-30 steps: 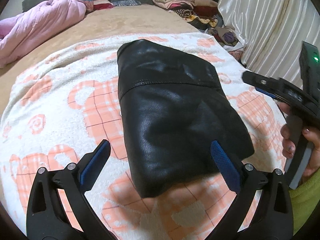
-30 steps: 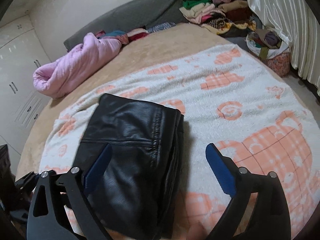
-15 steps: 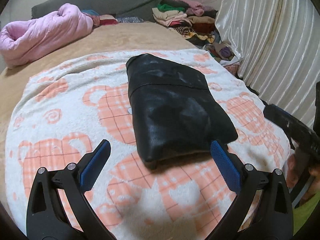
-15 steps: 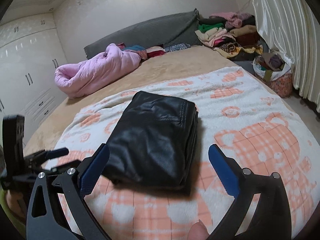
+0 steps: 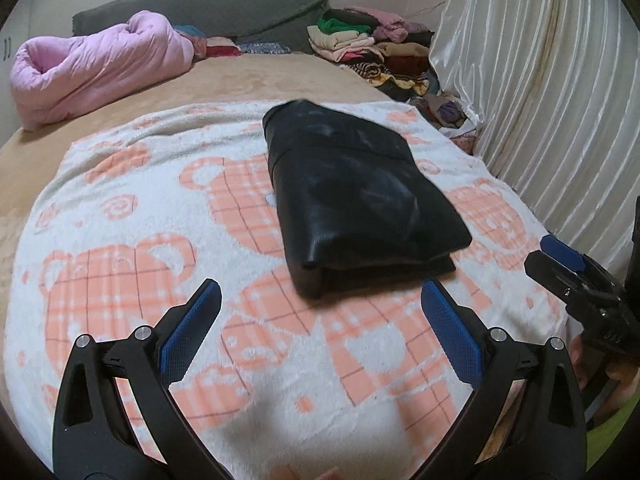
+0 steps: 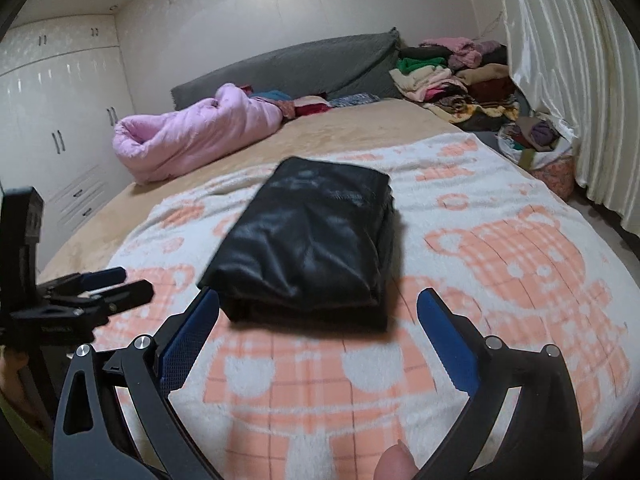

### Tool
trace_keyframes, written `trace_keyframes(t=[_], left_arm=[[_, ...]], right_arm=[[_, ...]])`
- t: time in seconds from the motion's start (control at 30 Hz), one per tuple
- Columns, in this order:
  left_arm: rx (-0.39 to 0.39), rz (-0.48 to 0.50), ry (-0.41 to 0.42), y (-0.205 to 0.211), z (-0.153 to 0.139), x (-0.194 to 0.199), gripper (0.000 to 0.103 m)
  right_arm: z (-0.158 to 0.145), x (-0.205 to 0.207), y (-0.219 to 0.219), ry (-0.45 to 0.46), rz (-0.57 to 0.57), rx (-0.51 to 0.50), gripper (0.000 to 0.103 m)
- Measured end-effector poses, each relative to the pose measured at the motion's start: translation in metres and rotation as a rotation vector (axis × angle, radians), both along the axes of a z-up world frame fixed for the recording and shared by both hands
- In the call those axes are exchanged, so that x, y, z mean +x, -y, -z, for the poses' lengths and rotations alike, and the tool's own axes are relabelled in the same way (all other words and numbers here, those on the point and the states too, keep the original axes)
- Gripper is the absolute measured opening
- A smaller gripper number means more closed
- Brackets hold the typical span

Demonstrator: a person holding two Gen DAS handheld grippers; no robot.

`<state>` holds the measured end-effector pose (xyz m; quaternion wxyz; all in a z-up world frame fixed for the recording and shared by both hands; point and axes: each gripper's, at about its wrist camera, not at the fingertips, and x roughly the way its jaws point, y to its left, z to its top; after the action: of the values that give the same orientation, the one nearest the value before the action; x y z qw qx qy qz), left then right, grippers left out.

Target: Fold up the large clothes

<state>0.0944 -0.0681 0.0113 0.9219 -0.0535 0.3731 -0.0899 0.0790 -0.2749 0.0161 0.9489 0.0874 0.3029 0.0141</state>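
Left wrist view showed the black garment (image 5: pixel 356 200) folded compact on the blanket (image 5: pixel 120 240), folding apparently complete, with left tongs (image 5: pixel 318 300) and right tongs (image 6: pixel 318 308) both spread, empty.

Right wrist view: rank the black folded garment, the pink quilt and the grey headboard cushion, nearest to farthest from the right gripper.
From the right gripper:
1. Black folded garment, just ahead on the blanket.
2. Pink quilt, farther back, left.
3. Grey headboard cushion, against the far wall.

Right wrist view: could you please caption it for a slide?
Open right gripper hovers before a folded black garment on the bear-print blanket.
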Motion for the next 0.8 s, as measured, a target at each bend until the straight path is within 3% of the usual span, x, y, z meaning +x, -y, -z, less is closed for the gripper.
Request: trace_keyframes(t=[0.3, 0.8], left_arm=[[0.011, -0.033, -0.037, -0.003, 0.022, -0.010, 0.094], [0.008, -0.060, -0.050, -0.008, 0.024, -0.011, 0.094]], right_arm=[[0.028, -0.005, -0.001, -0.056, 0.030, -0.014, 0.099], [0.031, -0.005, 0.002, -0.067, 0.033, 0.005, 0.099]])
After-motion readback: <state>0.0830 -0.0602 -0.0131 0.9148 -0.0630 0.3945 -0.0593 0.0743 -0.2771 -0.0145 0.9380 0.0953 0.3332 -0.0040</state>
